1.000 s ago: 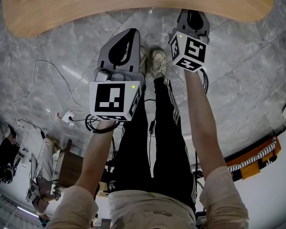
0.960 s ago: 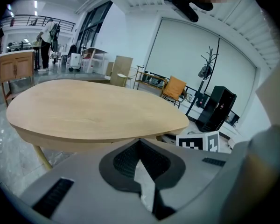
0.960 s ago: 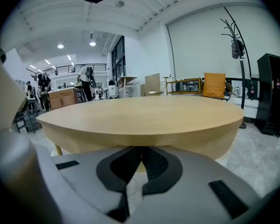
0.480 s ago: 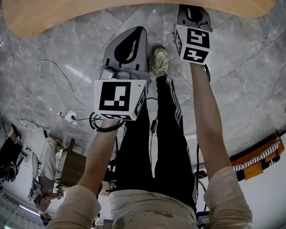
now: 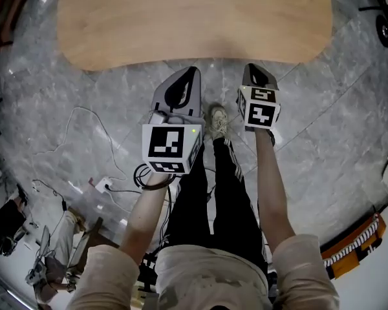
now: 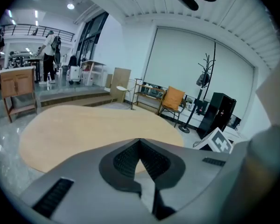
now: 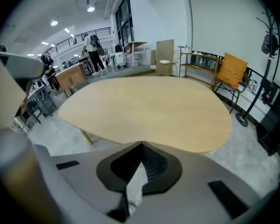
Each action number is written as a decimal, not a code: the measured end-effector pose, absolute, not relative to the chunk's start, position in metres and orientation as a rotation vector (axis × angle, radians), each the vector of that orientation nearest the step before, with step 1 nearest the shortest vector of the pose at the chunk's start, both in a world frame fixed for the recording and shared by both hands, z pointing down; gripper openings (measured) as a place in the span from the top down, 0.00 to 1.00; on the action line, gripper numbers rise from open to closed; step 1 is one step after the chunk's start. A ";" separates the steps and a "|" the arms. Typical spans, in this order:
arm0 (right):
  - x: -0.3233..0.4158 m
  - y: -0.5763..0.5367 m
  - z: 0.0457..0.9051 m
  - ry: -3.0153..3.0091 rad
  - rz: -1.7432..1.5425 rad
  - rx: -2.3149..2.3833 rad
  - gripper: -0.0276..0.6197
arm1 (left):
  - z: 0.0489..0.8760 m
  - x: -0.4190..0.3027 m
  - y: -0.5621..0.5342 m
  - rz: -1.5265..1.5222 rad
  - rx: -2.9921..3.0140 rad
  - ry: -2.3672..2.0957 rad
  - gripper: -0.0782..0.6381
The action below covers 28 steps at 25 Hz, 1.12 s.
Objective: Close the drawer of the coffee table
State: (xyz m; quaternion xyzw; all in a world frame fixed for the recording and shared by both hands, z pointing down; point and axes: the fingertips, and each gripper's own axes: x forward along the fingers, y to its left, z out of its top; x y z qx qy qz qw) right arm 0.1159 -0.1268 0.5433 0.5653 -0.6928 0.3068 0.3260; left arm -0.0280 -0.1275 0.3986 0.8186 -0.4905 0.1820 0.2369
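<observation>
Tabletop: a second ago only its near edge crossed the top of the head view. Now nearly the whole wooden top shows, smaller and farther off.
Left hand-held gripper: its tip sat just short of the tabletop's edge. It is now lower in the frame, over the grey floor.
Right hand-held gripper: its tip overlapped that edge and now lies below it. Its marker cube faces the camera more squarely.
</observation>
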 end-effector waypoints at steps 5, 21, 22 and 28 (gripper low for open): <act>0.103 -0.160 0.367 -1.952 0.757 1.599 0.95 | 0.272 -0.030 -0.144 0.416 2.269 -1.448 0.88; 0.059 -0.054 0.025 -2.292 0.323 1.755 0.95 | 0.023 -0.041 -0.078 0.225 2.464 -1.614 0.88; 0.058 -0.049 0.025 -2.300 0.325 1.756 0.95 | 0.023 -0.042 -0.074 0.227 2.468 -1.619 0.88; 0.052 -0.039 0.037 -2.295 0.332 1.714 0.95 | 0.034 -0.056 -0.062 0.235 2.439 -1.634 0.88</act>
